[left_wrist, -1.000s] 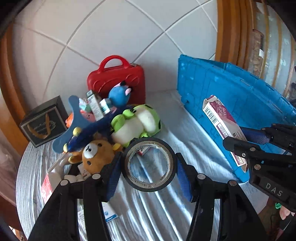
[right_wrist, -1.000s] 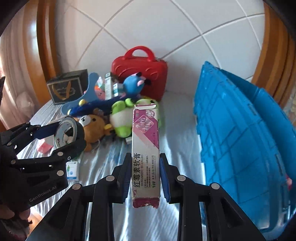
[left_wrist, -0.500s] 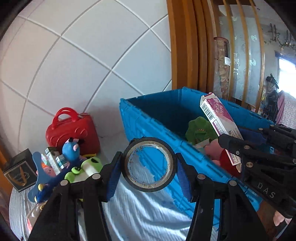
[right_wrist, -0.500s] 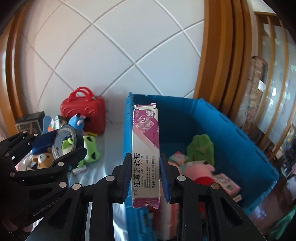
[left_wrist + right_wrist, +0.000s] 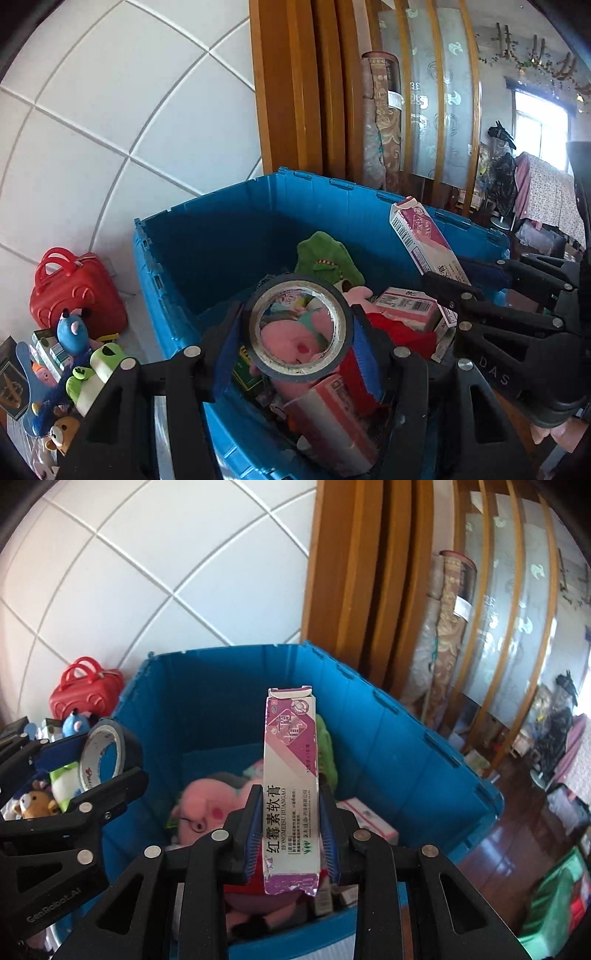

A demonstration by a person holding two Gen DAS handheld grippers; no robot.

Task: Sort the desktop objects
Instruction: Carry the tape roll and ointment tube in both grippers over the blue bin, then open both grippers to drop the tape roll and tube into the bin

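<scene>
My left gripper (image 5: 295, 332) is shut on a dark roll of tape (image 5: 341, 317), held upright over the open blue crate (image 5: 173, 295). My right gripper (image 5: 290, 823) is shut on a tall purple-and-white medicine box (image 5: 290, 775), also above the blue crate (image 5: 424, 746). Each view shows the other hand: the medicine box (image 5: 424, 240) at the right of the left wrist view, the tape roll (image 5: 107, 753) at the left of the right wrist view. Inside the crate lie a pink plush (image 5: 210, 805), a green plush (image 5: 325, 258) and several boxes.
Left of the crate on the table are a red toy suitcase (image 5: 74, 291), a blue plush (image 5: 72, 334), a green frog plush (image 5: 96, 373), a small bear (image 5: 61, 434) and small boxes. A white tiled wall stands behind, wooden frames and a cluttered room to the right.
Both grippers have swung right and a little up, from over the toy pile on the table to above the blue crate. The tape roll and medicine box stay gripped.
</scene>
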